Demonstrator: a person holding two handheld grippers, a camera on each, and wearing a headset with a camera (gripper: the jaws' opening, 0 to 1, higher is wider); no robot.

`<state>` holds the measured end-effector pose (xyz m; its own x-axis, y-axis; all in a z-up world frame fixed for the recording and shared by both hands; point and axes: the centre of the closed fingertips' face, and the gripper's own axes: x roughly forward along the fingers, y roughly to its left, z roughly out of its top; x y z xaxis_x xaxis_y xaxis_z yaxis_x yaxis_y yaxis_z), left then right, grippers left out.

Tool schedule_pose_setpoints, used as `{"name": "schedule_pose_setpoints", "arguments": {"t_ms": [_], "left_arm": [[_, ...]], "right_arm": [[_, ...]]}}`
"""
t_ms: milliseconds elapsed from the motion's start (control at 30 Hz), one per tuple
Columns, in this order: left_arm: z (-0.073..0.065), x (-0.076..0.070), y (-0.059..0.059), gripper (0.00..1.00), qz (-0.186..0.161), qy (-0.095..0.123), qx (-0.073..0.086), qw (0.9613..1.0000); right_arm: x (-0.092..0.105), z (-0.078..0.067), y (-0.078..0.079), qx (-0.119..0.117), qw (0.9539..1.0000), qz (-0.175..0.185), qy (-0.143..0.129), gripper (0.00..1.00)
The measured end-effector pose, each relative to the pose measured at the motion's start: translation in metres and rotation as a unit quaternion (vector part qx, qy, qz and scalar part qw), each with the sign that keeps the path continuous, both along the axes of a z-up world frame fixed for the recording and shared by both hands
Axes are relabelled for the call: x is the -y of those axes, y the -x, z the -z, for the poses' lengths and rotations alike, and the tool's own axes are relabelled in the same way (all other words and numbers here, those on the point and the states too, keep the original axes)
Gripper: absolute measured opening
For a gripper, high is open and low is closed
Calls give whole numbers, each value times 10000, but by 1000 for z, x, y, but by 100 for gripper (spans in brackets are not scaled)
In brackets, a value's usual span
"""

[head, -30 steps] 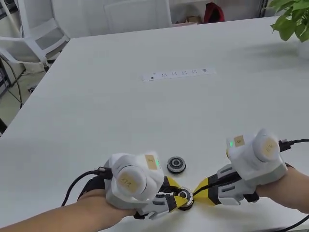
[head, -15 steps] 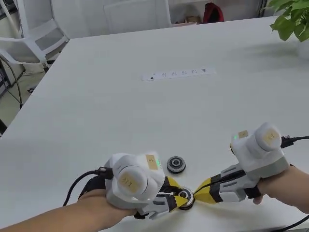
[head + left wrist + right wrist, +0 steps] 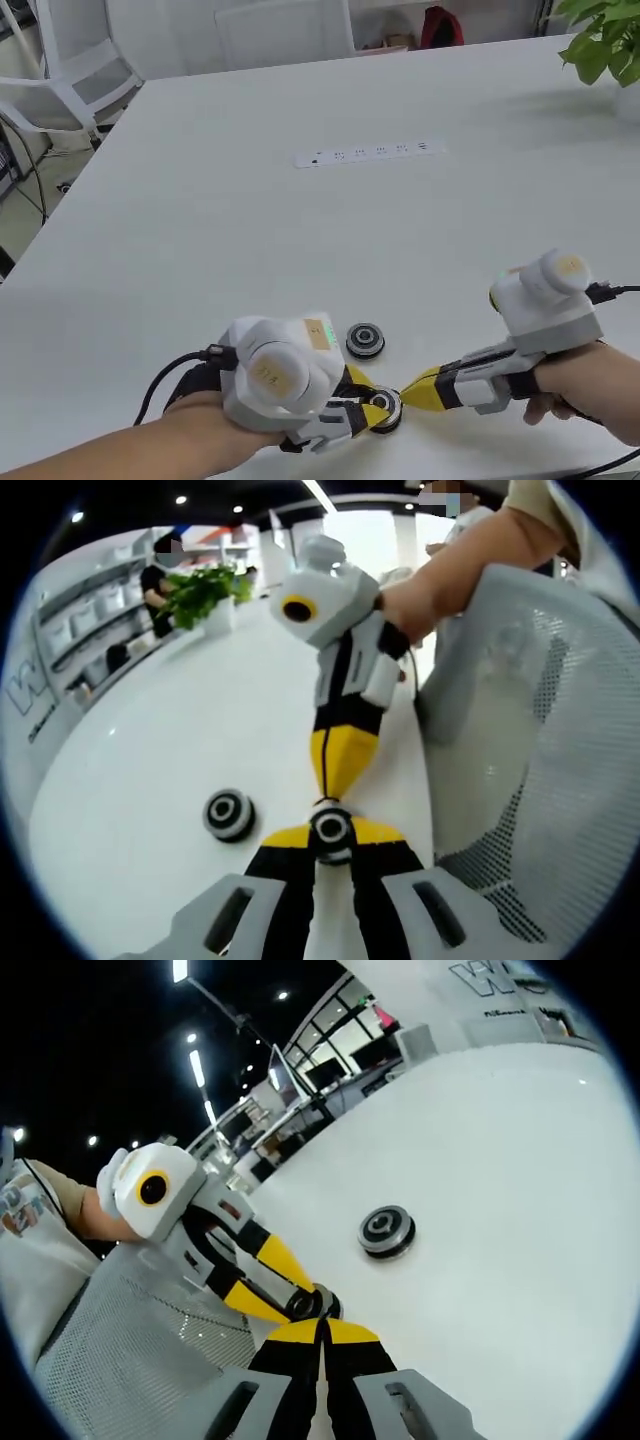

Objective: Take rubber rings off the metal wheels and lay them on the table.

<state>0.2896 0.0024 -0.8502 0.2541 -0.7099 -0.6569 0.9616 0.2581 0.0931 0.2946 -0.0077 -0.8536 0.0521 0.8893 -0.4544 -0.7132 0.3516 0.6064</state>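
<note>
Two wheels: a loose wheel (image 3: 365, 340) on the worktop (image 3: 300, 230), a held wheel (image 3: 381, 405) clamped in your left claw (image 3: 331, 838). Your right claw (image 3: 322, 1322) is pinched narrow at its rim. Its ring (image 3: 315, 825) is probably stretchy; nip the outer edge.

The head view looks down from above the near edge of the white worktop (image 3: 250, 200), facing its far edge past a white power strip (image 3: 368, 153). The left gripper view rides low along that near edge facing right; the right gripper view faces left. Both sit very close to a small metal wheel with a black rubber ring (image 3: 331, 830). All three views share it and a second, loose black-ringed wheel (image 3: 387, 1230).
</note>
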Motion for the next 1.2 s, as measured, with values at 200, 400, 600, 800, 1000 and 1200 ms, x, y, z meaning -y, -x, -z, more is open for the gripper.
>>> {"name": "schedule_pose_setpoints", "arguments": {"t_ms": [200,400,600,800,1000,1200], "left_arm": [[0,0,-1,13,-49,-24,4,10000],[0,0,-1,13,-95,-54,-4,9999],[1,0,-1,13,-117,-70,-14,9999],[1,0,-1,13,-141,-86,-20,9999],[1,0,-2,12,-150,-80,-27,9999],[1,0,-2,12,-144,-78,-31,9999]], "right_arm": [[-5,-5,6,-135,9997,81,-162,0],[-8,-7,8,-256,9993,139,-237,0],[-10,-10,10,-301,9991,125,-272,0],[-8,-9,6,-330,9989,112,-312,0],[-10,-9,7,-338,9989,42,-330,0],[-11,-8,7,-326,9988,-18,-367,0]]}}
